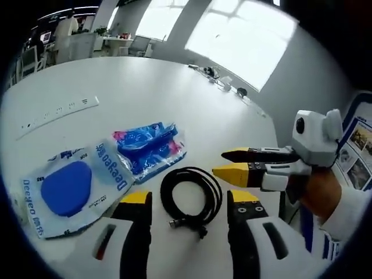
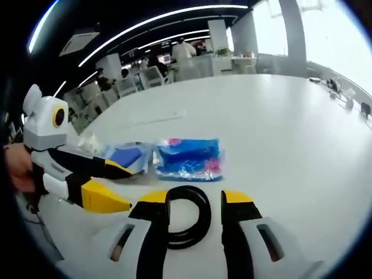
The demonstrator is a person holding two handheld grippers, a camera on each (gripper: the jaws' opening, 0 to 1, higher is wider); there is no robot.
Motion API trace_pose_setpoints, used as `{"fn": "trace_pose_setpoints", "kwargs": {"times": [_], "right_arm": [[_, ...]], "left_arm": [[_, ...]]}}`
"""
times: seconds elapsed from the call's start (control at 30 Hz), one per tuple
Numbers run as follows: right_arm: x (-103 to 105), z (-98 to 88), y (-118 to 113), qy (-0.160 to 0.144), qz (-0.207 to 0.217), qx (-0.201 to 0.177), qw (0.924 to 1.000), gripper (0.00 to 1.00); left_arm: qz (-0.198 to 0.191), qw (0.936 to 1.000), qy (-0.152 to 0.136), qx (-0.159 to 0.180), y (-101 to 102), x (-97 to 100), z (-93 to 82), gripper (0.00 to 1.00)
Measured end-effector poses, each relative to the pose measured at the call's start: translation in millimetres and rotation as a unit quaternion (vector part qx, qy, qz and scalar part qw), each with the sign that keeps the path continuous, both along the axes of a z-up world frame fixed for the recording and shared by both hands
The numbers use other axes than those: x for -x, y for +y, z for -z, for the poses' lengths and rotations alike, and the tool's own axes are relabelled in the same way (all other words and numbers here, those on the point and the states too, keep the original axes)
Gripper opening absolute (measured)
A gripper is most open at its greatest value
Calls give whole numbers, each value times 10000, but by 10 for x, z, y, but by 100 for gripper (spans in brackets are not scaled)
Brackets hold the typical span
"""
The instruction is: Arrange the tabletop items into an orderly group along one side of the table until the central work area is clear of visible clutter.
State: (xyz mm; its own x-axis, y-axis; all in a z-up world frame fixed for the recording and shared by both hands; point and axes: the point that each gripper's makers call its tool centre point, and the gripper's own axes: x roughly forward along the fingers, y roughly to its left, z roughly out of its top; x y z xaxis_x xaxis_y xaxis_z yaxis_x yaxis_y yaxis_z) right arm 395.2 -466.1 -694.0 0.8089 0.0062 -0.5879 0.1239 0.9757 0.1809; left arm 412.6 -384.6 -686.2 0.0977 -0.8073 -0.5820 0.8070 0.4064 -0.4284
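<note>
A coiled black cable (image 1: 192,197) lies on the white table (image 1: 174,99), just ahead of my left gripper (image 1: 190,199), whose jaws stand open on either side of it. My right gripper (image 1: 221,163) reaches in from the right, close to the coil. In the right gripper view the cable (image 2: 189,216) sits between the open jaws of my right gripper (image 2: 195,199), touching neither. The left gripper (image 2: 129,188) comes in there from the left, open. A blue and pink packet (image 1: 150,148) (image 2: 189,157) lies beyond the cable, next to a white packet with a blue round pad (image 1: 70,189) (image 2: 125,157).
A white power strip (image 1: 58,113) (image 2: 157,119) lies farther out on the table. Small dark items (image 1: 215,74) sit at the far edge by the window. Desks and chairs (image 2: 145,75) stand beyond, with a person (image 2: 183,49) at the back.
</note>
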Motion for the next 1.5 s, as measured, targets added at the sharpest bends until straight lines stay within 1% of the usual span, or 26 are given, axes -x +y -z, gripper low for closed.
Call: {"fn": "trace_pose_setpoints", "kwargs": {"times": [0.07, 0.2, 0.33, 0.47, 0.53, 0.7, 0.83, 0.93, 1.13, 1.2, 1.27, 1.5], "right_arm": [[-4, -2, 13, -26, -17, 4, 10000, 36], [-11, -113, 75, -108, -52, 12, 9999, 37], [-14, -226, 118, -187, -89, 13, 9998, 38], [-30, -325, 142, -274, -116, 22, 9996, 39], [-20, -436, 193, -315, -134, 22, 9994, 40], [-57, -516, 278, -432, -199, 47, 9989, 40], [-89, -586, 344, -494, -269, 48, 9984, 41], [-97, -676, 479, -561, -340, 37, 9978, 42], [-137, -765, 639, -639, -495, 12, 9967, 44], [-158, -788, 653, -646, -537, 12, 9965, 45], [-160, -852, 736, -692, -613, 4, 9957, 46], [-240, -989, 892, -798, -790, -42, 9937, 50]], "left_arm": [[47, 10000, -11, 19, 37, 4, -30, 53], [42, 9999, -50, 127, 113, -11, -104, 55], [72, 9998, -84, 158, 204, -17, -167, 62], [69, 9997, -152, 200, 305, -39, -237, 65], [57, 9996, -157, 239, 352, -49, -279, 68], [80, 9993, -228, 299, 476, -63, -388, 72], [30, 9988, -281, 392, 609, -111, -502, 74], [32, 9984, -298, 470, 699, -124, -586, 76], [36, 9973, -386, 617, 918, -171, -751, 78], [39, 9970, -405, 665, 997, -189, -809, 80], [43, 9964, -475, 694, 1074, -218, -868, 81], [-118, 9954, -562, 771, 1323, -286, -1007, 82]]}}
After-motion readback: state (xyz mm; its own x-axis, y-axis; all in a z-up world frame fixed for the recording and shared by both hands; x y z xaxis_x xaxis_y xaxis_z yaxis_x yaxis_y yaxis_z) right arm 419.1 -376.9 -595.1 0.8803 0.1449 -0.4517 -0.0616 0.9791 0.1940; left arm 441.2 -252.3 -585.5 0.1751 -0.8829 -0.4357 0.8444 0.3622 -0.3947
